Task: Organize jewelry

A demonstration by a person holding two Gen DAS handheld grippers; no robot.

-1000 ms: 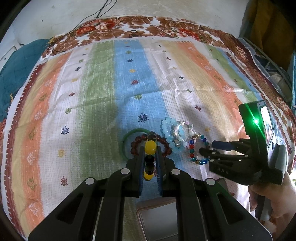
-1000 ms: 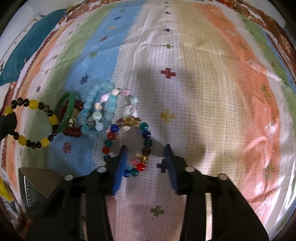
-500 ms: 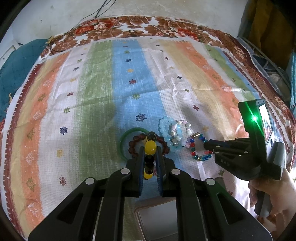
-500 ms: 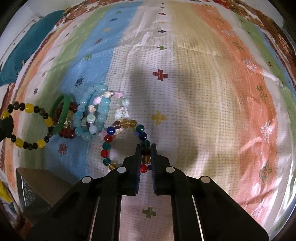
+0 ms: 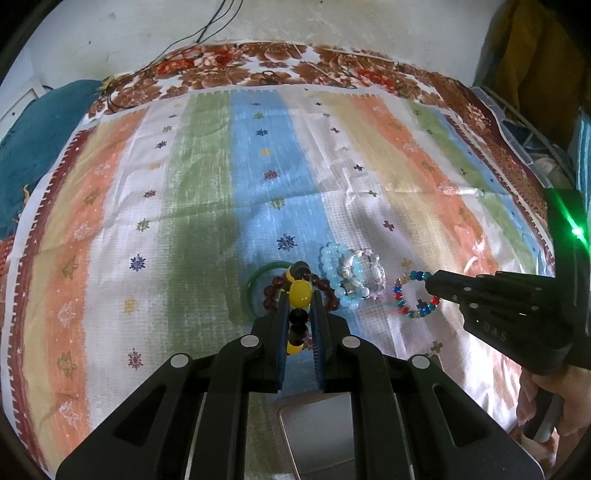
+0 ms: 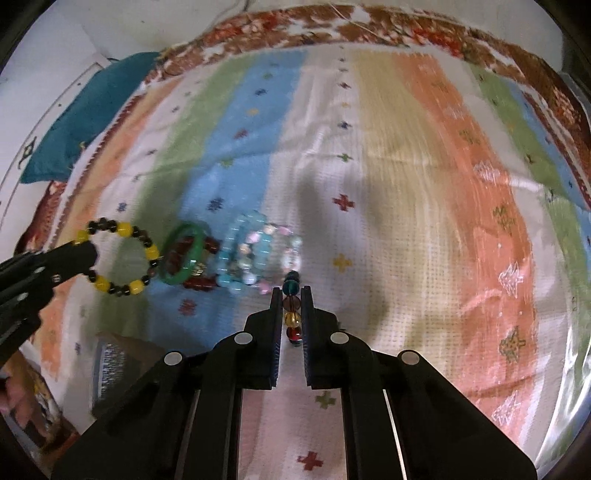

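Observation:
My left gripper (image 5: pixel 300 299) is shut on a yellow-and-black bead bracelet (image 5: pixel 299 293), which hangs as a ring in the right wrist view (image 6: pixel 118 258). My right gripper (image 6: pixel 291 295) is shut on a multicoloured bead bracelet (image 6: pixel 291 314), seen lifted as a ring in the left wrist view (image 5: pixel 415 293). On the striped cloth (image 5: pixel 207 206) lie a green bangle (image 5: pixel 258 277) over a dark red bead bracelet (image 5: pixel 325 288), and light blue (image 5: pixel 334 273) and pale pink bead bracelets (image 5: pixel 364 269) piled together.
A grey box (image 5: pixel 317 435) sits under my left gripper near the cloth's front edge; it also shows in the right wrist view (image 6: pixel 114 365). A teal cushion (image 5: pixel 33 147) lies at the far left. Cables (image 5: pixel 207 33) run over the far wall.
My right gripper closed on the multicoloured bracelet and has lifted it off the cloth, pulling back to the right. My left gripper still holds the yellow-and-black bracelet, raised a little.

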